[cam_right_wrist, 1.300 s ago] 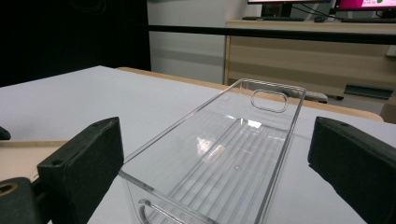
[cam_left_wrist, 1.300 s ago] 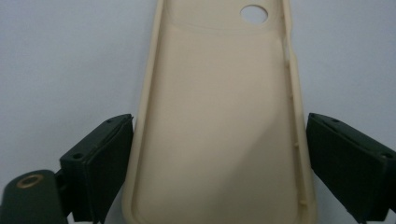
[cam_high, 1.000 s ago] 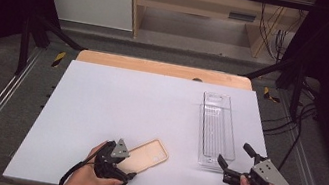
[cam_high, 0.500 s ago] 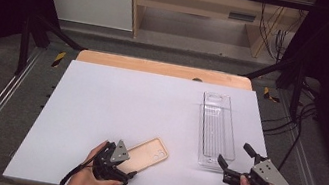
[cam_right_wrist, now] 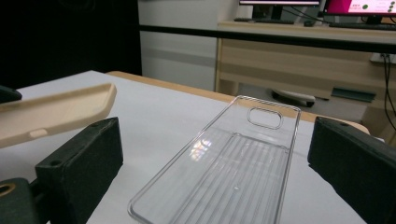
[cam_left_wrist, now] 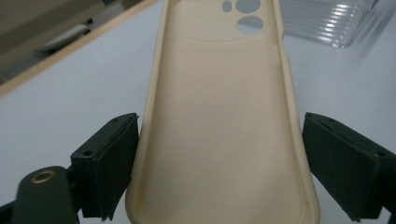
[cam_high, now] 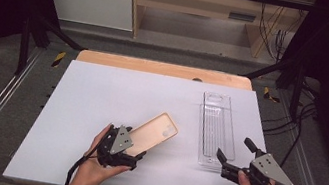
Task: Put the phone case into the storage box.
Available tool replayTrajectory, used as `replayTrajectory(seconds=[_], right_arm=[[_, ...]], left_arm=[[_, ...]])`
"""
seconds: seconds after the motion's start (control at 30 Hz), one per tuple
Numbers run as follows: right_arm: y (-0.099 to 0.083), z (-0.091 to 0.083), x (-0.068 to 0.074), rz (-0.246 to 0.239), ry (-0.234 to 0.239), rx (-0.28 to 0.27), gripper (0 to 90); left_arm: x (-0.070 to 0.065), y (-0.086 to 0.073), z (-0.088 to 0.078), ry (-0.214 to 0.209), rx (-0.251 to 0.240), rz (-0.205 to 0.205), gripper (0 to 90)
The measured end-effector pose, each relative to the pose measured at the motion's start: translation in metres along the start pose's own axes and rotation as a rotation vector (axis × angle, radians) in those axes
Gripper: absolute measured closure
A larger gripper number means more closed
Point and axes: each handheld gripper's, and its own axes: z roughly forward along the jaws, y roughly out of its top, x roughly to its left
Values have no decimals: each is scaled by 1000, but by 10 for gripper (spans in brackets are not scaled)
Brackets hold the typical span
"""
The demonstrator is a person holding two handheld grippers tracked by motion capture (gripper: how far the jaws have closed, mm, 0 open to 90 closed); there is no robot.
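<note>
White tabletop [cam_high: 98, 112] spread out under both my hands, with a wooden desk beyond its far edge. My left gripper [cam_left_wrist: 219, 172] held the beige phone case [cam_left_wrist: 219, 116] by its near end, one pad on each long edge, the camera cutouts pointing away from me above the table. My right gripper [cam_high: 235, 157] stood wide open and empty, its jaws on either side of the near end of the clear plastic tray [cam_right_wrist: 233, 172], not touching it.

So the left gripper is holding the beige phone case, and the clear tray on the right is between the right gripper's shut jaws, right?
Not quite. The right gripper has open jaws, apart from the clear tray, as its own gripper view shows. The left gripper does hold the beige phone case.
</note>
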Motion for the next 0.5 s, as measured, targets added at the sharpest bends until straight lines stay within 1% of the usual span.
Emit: replayTrajectory(seconds=[0.03,0.1,0.17,0.27,0.33,0.4,0.43,0.47,0.5], right_arm=[[5,3,3,-7,-7,14,39],[15,9,11,-10,-10,37,42],[25,18,21,-31,-12,62,48],[41,31,34,-37,23,90,51],[50,41,41,-42,35,116,59],[57,50,45,-31,50,145,60],[60,55,46,-21,55,158,59],[62,59,48,-14,61,166,59],[65,62,50,-9,69,174,60]], left_arm=[[-1,1,0,7,-16,4,123],[-1,1,0,14,-40,-1,123],[-1,1,-1,20,-42,12,123],[1,0,-3,35,-67,4,122],[3,0,-5,47,-80,6,122],[4,1,-7,58,-96,4,122],[4,1,-9,66,-108,14,122],[5,1,-11,68,-114,10,122],[6,1,-13,75,-130,10,122]])
